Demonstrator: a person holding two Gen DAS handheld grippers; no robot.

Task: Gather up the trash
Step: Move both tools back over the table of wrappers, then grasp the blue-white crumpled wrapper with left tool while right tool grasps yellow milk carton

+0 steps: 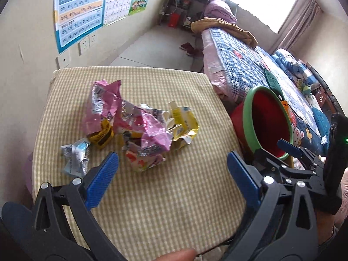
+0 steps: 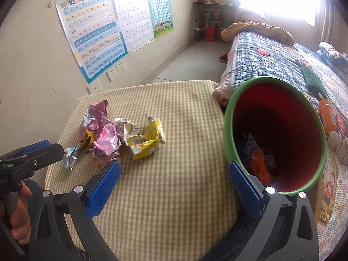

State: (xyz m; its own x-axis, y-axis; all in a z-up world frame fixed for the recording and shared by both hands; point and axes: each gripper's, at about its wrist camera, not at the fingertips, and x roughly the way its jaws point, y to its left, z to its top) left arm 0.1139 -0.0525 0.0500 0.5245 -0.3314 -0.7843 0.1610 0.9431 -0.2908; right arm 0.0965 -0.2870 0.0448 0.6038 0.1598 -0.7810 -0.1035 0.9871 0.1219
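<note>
Blue-padded fingers [image 1: 107, 174] of the left gripper [image 1: 171, 174] are standing spread wide and holding nothing, hovering low over the checked counter [image 1: 163, 206]. Just ahead of them, slightly toward the left finger, the pile of wrappers [image 1: 134, 126] is lying in a loose heap on the cloth, its long axis running across the view from left to right. On my reading the left gripper is the nearer one, so the coming move turns on a short reach forward.

Crumpled pink foil [image 1: 104, 106] is making up the back of the heap, a torn yellow packet [image 1: 184, 126] is sitting at its right end, and a small silver-blue wrapper [image 1: 75, 159] is lying a little apart at the near left, close beside the left finger.

Off the counter's right edge the red bin [image 2: 278, 134] with a green rim is standing tilted toward the camera, some wrappers already lying inside it. Beside its near rim the right gripper [image 2: 174, 180] is hanging, fingers likewise spread wide and holding nothing.

Beyond, a bed [image 1: 250, 65] with a patterned quilt is running toward the window.
</note>
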